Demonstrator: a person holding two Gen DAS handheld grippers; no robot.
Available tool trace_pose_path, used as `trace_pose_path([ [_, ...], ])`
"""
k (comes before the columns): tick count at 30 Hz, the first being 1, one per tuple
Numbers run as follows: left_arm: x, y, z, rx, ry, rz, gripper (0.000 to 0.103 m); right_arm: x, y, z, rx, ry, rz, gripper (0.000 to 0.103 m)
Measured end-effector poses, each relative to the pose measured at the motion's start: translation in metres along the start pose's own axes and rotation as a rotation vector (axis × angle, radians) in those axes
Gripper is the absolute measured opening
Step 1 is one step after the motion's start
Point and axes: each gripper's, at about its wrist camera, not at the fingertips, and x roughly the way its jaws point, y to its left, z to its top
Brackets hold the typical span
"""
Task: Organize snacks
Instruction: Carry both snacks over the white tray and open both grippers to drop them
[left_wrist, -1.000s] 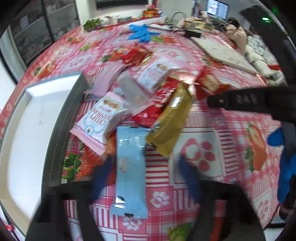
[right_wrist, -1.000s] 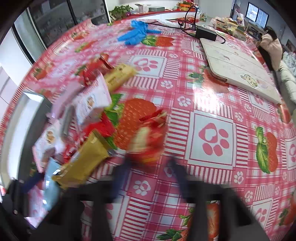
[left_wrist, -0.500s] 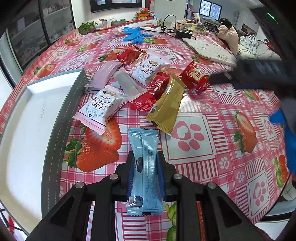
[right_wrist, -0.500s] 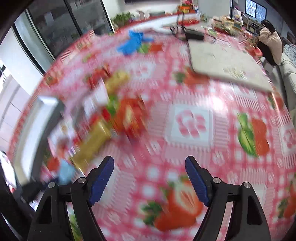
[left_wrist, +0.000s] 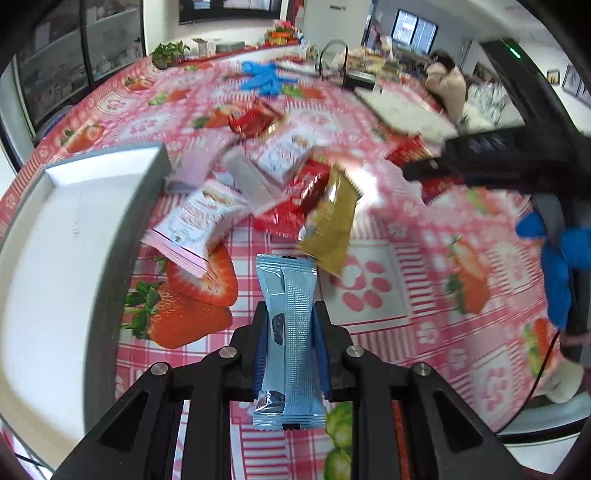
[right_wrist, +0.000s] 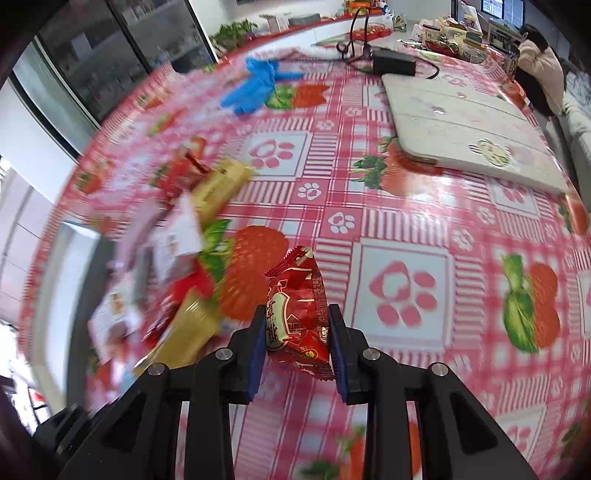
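Left tongs (left_wrist: 290, 345): clenched on the light blue snack bar (left_wrist: 290, 332); blue pads press both long sides of the wrapper, which stands lengthwise between them.
Light blue snack bar: held just above the counter (left_wrist: 388, 295), near the right wall of the grey tray (left_wrist: 110, 266), its far end pointing toward the snack pile.
Right tongs (right_wrist: 297, 345): jaws have just been closing; now clenched on the red snack packet (right_wrist: 297, 314), pads against both its sides.
Red snack packet: upright between the pads, crimped top edge tilted away, over the strawberry-print cloth and to the right of the pile.
Snack pile: lies loose on the counter just beside the tray; a gold packet (left_wrist: 330, 229), a white-and-pink cracker packet (left_wrist: 195, 225), red wrappers (left_wrist: 295, 206), a pale pink packet (left_wrist: 199, 166). Much of it blurred in both views.
Grey tray: white inside, on the left of the left wrist view, nothing seen lying in it.
Counter, far part: blue gloves (right_wrist: 258, 85), a white board (right_wrist: 465, 129), a black box with cable (right_wrist: 393, 62).
Other arm: the right tool's dark body (left_wrist: 498, 155) crosses the right of the left wrist view, with a blue-gloved hand (left_wrist: 561, 266) below it.
Background: a seated person (right_wrist: 539, 66) at the far right, back turned.
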Motion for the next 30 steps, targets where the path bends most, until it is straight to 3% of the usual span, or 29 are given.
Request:
trace_pose_path([
  [5,-0.041,0.007,0.003,-0.007,-0.082,-0.010,0.025,-0.041,0.017,-0.012,-0.039,-0.035,0.066,0.033],
  [9,-0.069,0.025,0.004,-0.032,-0.138,0.009,0.025,-0.053,0.056,-0.012,-0.091,-0.037,0.122,0.033],
  [13,-0.092,0.066,0.002,-0.091,-0.184,0.077,0.025,-0.056,0.107,-0.018,-0.170,-0.033,0.181,0.033],
  [17,-0.103,0.114,-0.001,-0.193,-0.197,0.149,0.025,-0.049,0.163,-0.019,-0.255,-0.018,0.245,0.033],
  [23,-0.103,0.170,-0.011,-0.323,-0.195,0.195,0.025,-0.012,0.247,-0.017,-0.366,0.058,0.287,0.033],
  [30,-0.082,0.195,-0.016,-0.347,-0.166,0.235,0.025,0.022,0.286,-0.019,-0.388,0.122,0.284,0.033],
])
